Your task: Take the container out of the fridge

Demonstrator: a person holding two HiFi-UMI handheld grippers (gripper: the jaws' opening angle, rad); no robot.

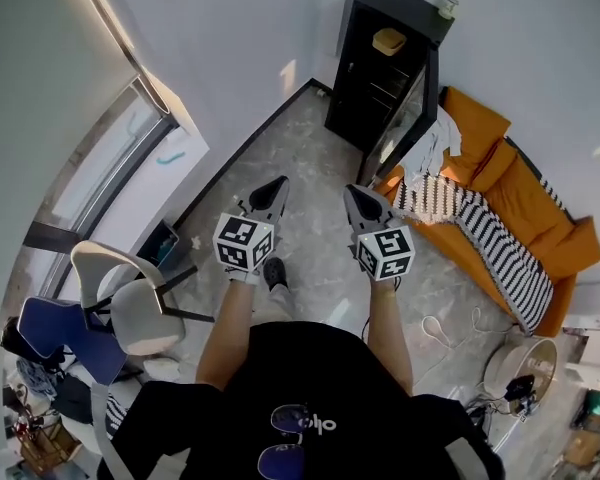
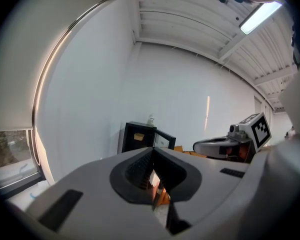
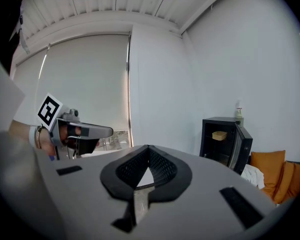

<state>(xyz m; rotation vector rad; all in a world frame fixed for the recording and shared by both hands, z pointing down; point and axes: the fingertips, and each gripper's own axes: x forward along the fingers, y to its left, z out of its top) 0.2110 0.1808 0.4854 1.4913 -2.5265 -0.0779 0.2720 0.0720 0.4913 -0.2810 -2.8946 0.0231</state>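
Only your head view shows the grey chair (image 1: 130, 303) near left; only the left gripper view shows the ceiling light (image 2: 260, 17). The container (image 1: 389, 40) sits on the top shelf of the open fridge (image 1: 400, 6) at the far wall, long side across the opening. The left hand-held gripper (image 1: 276, 188) and the right hand-held gripper (image 1: 354, 194) are both pressed together, empty.
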